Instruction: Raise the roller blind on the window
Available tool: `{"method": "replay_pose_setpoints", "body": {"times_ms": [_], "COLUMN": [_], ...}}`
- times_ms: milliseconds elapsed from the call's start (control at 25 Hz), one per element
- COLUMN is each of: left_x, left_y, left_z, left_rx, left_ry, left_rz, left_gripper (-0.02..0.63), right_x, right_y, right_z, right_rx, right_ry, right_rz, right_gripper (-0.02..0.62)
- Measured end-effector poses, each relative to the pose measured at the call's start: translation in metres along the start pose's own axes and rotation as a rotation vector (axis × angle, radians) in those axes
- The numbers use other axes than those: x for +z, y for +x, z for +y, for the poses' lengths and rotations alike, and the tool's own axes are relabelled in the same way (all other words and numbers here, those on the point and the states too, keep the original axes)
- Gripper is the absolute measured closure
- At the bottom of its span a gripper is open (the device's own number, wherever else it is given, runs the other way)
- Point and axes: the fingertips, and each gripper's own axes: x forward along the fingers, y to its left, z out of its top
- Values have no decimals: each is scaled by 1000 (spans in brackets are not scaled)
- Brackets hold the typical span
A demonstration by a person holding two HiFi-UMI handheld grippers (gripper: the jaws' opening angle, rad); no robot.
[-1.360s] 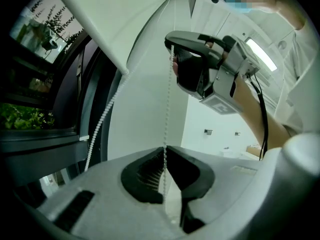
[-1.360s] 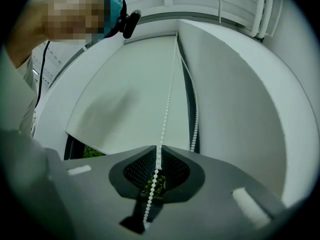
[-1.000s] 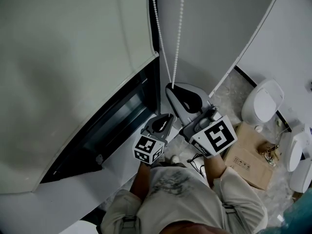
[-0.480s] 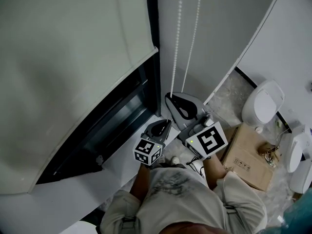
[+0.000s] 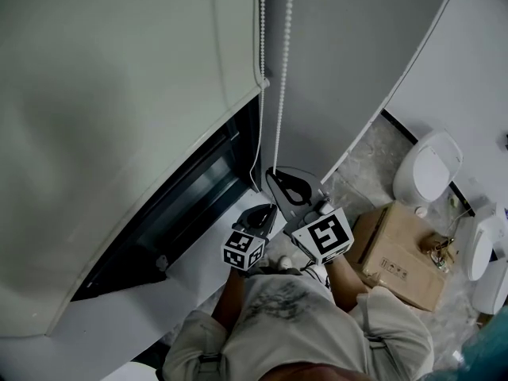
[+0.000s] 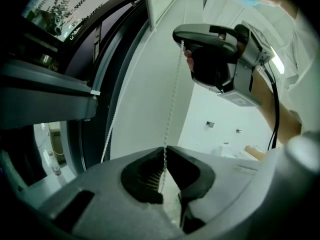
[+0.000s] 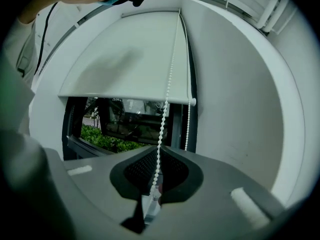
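Pinching the bead chain (image 7: 163, 116): right gripper (image 7: 159, 148) jaws closed onto it; left gripper (image 6: 165, 148) jaws pressed together on the same chain, lower down.

- We count two grippers: one left gripper (image 5: 260, 211) and one right gripper (image 5: 279, 179).
- We count two marker cubes, one cube (image 5: 244, 248) on the left gripper and another on the right.
- We count one roller blind (image 5: 119, 94) and one window (image 5: 194, 193).
- We count one bead chain (image 5: 282, 78), which hangs as two strands side by side.
- We count one cardboard box (image 5: 397, 256) on the floor.
- We count two white rounded fixtures (image 5: 429, 165) near the box.
- We count one person (image 5: 286, 324), seen from above.
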Motion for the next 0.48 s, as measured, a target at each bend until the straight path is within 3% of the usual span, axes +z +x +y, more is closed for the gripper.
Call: {"method": "replay_pose_setpoints", "body": {"times_ms": [280, 480], "left_x": [-33, -58], "left_y": [1, 4], "left_z": [7, 11], "left_rx": [10, 11], "left_ry": [-18, -32], "left_rz": [43, 74], "left_gripper": [583, 583], "right_x": [-37, -61], "right_y": [-2, -4], "right_z": [11, 15], "right_rx": [-6, -2], "right_ry": [61, 35], "right_rz": [91, 128], "right_gripper": [572, 572]}}
